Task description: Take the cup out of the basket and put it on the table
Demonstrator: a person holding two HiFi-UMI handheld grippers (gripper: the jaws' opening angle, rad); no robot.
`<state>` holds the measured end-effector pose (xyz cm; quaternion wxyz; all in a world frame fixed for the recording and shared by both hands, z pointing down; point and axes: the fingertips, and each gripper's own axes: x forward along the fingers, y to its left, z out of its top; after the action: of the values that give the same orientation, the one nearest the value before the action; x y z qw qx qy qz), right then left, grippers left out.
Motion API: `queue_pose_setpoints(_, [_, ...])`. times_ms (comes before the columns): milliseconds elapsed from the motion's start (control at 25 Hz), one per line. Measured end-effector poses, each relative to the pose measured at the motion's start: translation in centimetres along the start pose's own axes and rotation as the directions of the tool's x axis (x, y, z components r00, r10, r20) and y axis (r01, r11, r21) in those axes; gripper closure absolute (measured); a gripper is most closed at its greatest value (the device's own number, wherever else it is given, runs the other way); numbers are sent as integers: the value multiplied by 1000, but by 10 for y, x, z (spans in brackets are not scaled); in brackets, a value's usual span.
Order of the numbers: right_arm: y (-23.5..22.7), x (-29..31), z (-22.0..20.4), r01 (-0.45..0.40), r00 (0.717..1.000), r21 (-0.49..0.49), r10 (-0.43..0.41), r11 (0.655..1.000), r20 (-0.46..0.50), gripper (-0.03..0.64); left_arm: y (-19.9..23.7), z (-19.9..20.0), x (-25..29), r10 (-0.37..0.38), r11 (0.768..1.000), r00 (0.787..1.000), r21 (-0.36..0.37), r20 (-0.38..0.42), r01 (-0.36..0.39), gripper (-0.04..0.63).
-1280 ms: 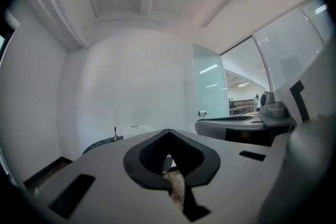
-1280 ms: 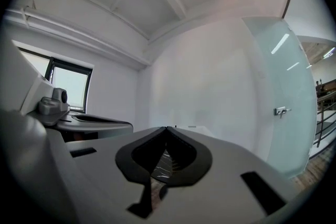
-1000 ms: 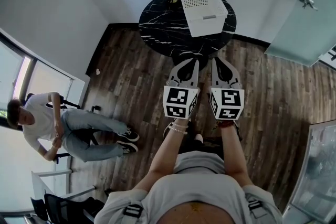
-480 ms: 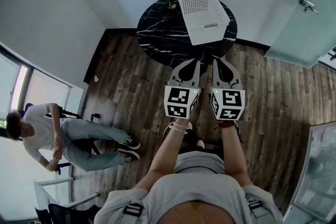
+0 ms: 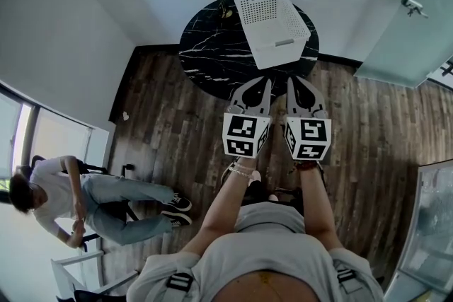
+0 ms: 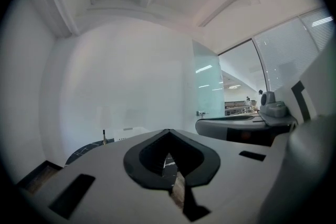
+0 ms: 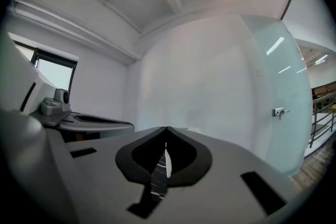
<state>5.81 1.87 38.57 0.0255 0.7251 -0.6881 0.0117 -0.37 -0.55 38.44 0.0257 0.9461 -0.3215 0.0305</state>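
Left gripper (image 5: pixel 263 85) & right gripper (image 5: pixel 291 83) are both clenched w/ nothing between, held level side by side, near black marble table (image 5: pixel 212 46) bearing white basket (image 5: pixel 283 47).

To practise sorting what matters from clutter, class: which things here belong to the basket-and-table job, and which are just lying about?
Belongs to the job: white perforated basket; round black marble table; left claw and right claw, both shut and empty. No cup shows.

Just lying about: small upright object at the table's far edge; seated person; door handle.
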Motion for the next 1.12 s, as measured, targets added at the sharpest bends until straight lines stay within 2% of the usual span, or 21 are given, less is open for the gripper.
queue_pose_setpoints(520, [-6, 55, 1, 75, 997, 1, -75, 997, 0, 609, 34, 5, 47, -93, 996, 996, 1, 10, 93, 591])
queue_pose_setpoints(760, [1, 72, -4, 100, 995, 33, -99, 994, -13, 609, 51, 3, 54, -122, 993, 993, 5, -1, 122, 591])
queue_pose_setpoints(1120, [2, 77, -4, 133, 991, 20, -132, 991, -25, 609, 59, 2, 55, -146, 989, 989, -4, -3, 146, 591])
